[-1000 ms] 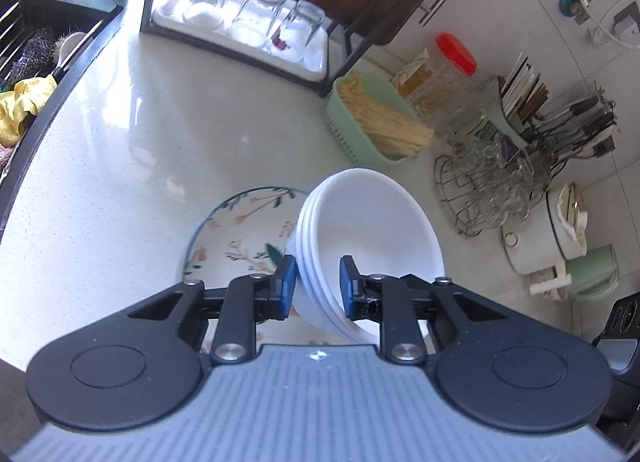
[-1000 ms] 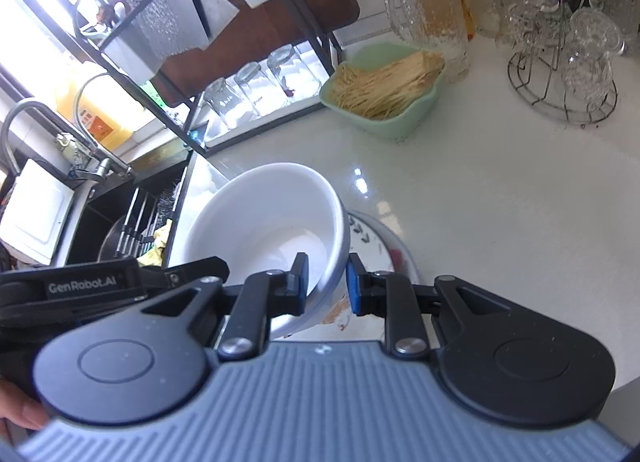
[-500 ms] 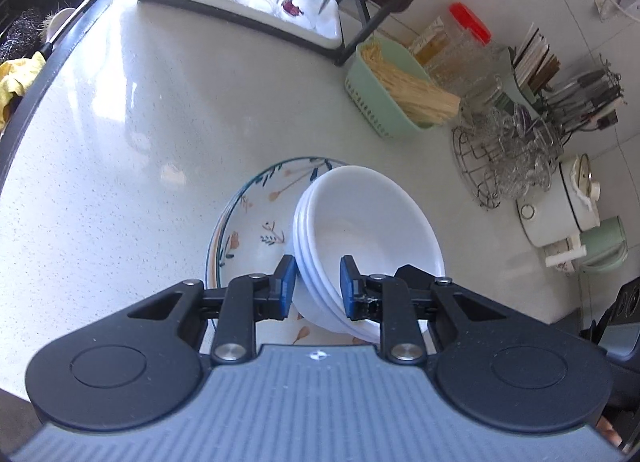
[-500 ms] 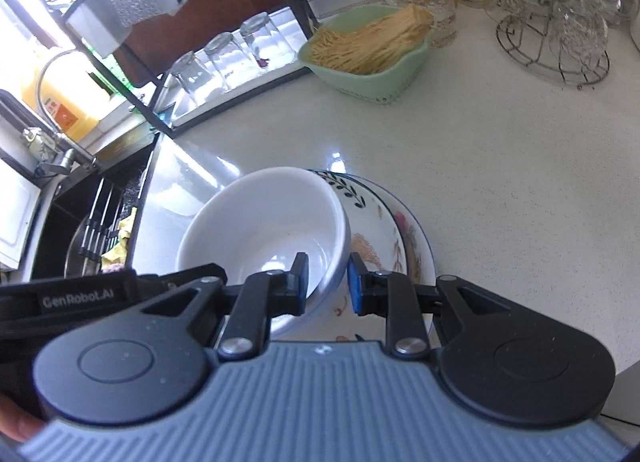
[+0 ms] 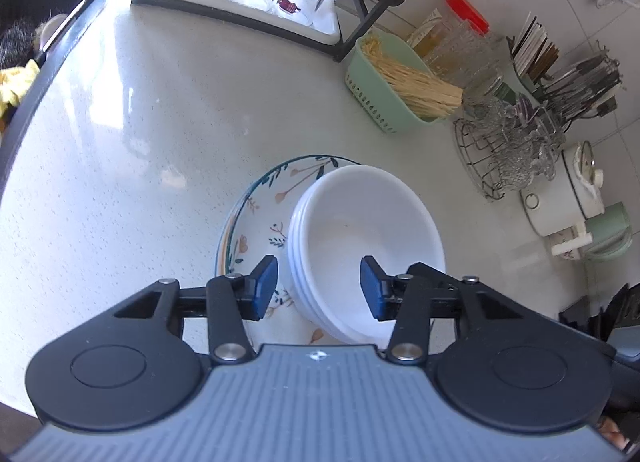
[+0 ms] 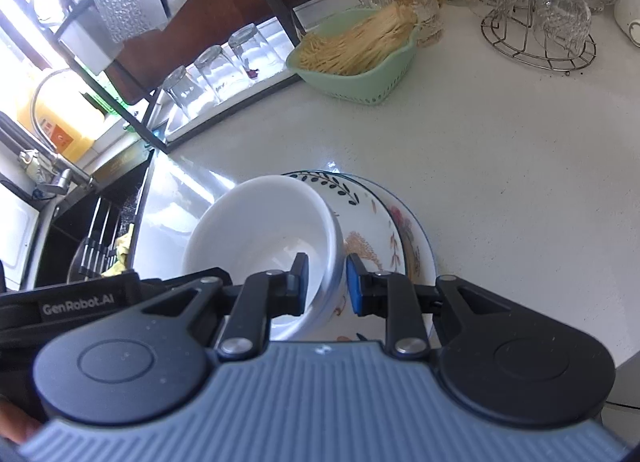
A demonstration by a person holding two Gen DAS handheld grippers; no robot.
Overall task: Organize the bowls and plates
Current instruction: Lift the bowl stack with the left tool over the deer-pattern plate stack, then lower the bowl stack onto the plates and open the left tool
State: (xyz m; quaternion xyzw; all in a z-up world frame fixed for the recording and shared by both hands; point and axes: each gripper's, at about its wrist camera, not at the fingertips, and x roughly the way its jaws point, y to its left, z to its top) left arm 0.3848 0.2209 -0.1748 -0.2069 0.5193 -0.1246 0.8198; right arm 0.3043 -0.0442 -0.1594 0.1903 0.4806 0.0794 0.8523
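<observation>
My stack of white bowls (image 5: 366,238) sits on the flowered plate (image 5: 260,229), off to one side of it, on the pale kitchen surface (image 5: 160,133). My left tongs (image 5: 318,288) have just been opening: the blue pads stand spread either side of the near rim, one outside the stack and one over the hollow, neither touching it. My right tongs (image 6: 324,284) are pressed onto the opposite rim, pinching the bowl wall (image 6: 332,246) between the pads.

The stack looks set down, so the step in hand is letting go. To do it well, I judge I should spread the right tongs fully before lifting, then draw both straight back and up, keeping the inner pads clear of the rims so nothing drags. The bowls lean slightly and sit off-centre on the plate; a snagged pad could slide them toward the plate's edge. The green basket (image 5: 394,89) and glass rack (image 5: 508,149) stand well apart.
</observation>
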